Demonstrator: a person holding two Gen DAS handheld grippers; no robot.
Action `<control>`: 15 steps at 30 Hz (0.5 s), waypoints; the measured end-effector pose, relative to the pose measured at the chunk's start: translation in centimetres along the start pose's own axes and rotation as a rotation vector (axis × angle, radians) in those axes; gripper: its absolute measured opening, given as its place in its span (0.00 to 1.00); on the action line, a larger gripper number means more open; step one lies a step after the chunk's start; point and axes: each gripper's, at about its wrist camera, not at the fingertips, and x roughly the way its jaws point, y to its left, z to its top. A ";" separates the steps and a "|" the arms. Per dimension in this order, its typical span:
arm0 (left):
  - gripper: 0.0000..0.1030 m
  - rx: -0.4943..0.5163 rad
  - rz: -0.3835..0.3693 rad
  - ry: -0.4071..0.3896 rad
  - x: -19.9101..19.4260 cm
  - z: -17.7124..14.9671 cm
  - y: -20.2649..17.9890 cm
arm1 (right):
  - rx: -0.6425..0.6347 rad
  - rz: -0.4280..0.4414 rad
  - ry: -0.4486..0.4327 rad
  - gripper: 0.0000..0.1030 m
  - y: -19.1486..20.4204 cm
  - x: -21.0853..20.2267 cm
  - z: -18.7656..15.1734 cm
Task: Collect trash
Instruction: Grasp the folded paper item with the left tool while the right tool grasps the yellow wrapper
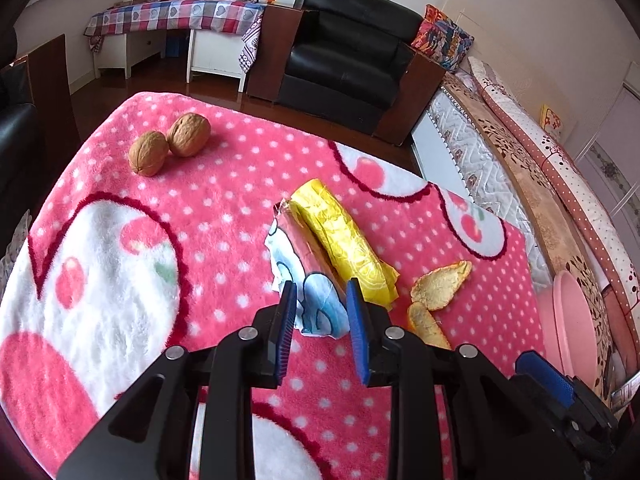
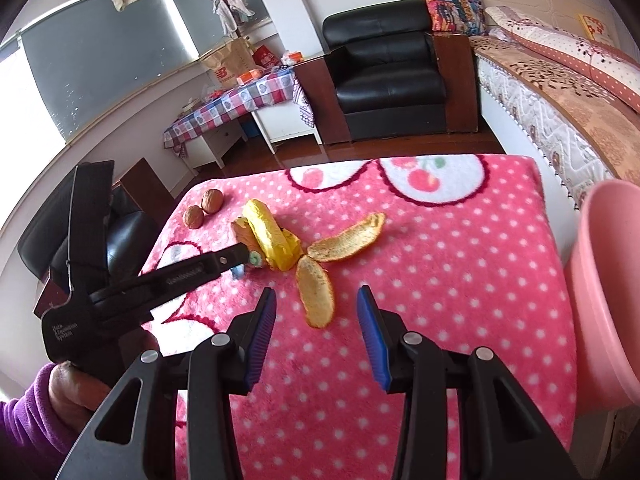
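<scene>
Pink polka-dot blanket (image 1: 224,216), black armchair (image 1: 344,60), checked tablecloth (image 1: 180,16), bed (image 2: 560,92)

Both wrist views close, angled down; share pink blanket (image 1: 240,220).

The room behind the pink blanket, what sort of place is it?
Most likely a bedroom in a home: a bed with patterned bedding, a black leather armchair and a side table with a checked cloth.

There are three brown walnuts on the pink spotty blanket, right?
Not quite: there are two brown walnuts, not three, sitting side by side on the pink spotty blanket. The left wrist view shows them plainly.
</scene>
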 end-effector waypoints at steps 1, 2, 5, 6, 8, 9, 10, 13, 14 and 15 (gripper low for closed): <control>0.23 0.004 -0.006 -0.002 0.0 -0.1 0.1 | -0.010 0.004 0.002 0.40 0.3 0.4 0.3; 0.14 0.008 -0.015 -0.002 0.0 -0.1 0.3 | -0.018 0.008 0.004 0.40 0.7 0.7 0.5; 0.08 0.006 -0.031 -0.005 -0.4 -0.2 0.9 | -0.044 0.018 0.014 0.40 1.7 2.1 1.2; 0.07 0.005 -0.030 -0.010 -0.6 -0.3 1.2 | -0.051 0.021 0.017 0.40 2.0 2.6 1.3; 0.06 -0.004 -0.034 -0.014 -1.1 -0.3 1.9 | -0.064 0.026 0.031 0.40 2.6 3.7 1.7; 0.06 -0.012 -0.035 -0.017 -1.3 -0.4 2.3 | -0.069 0.031 0.040 0.40 2.9 4.4 1.9; 0.06 -0.018 -0.034 -0.021 -1.6 -0.4 2.7 | -0.072 0.034 0.047 0.40 3.1 4.8 2.0; 0.06 -0.026 -0.032 -0.035 -2.5 -0.5 3.6 | -0.094 0.033 0.064 0.40 3.9 6.5 2.5; 0.06 -0.028 -0.032 -0.038 -2.7 -0.6 3.9 | -0.100 0.032 0.067 0.40 4.1 7.0 2.6; 0.06 -0.030 -0.032 -0.040 -2.9 -0.6 4.1 | -0.106 0.029 0.069 0.40 4.4 7.4 2.8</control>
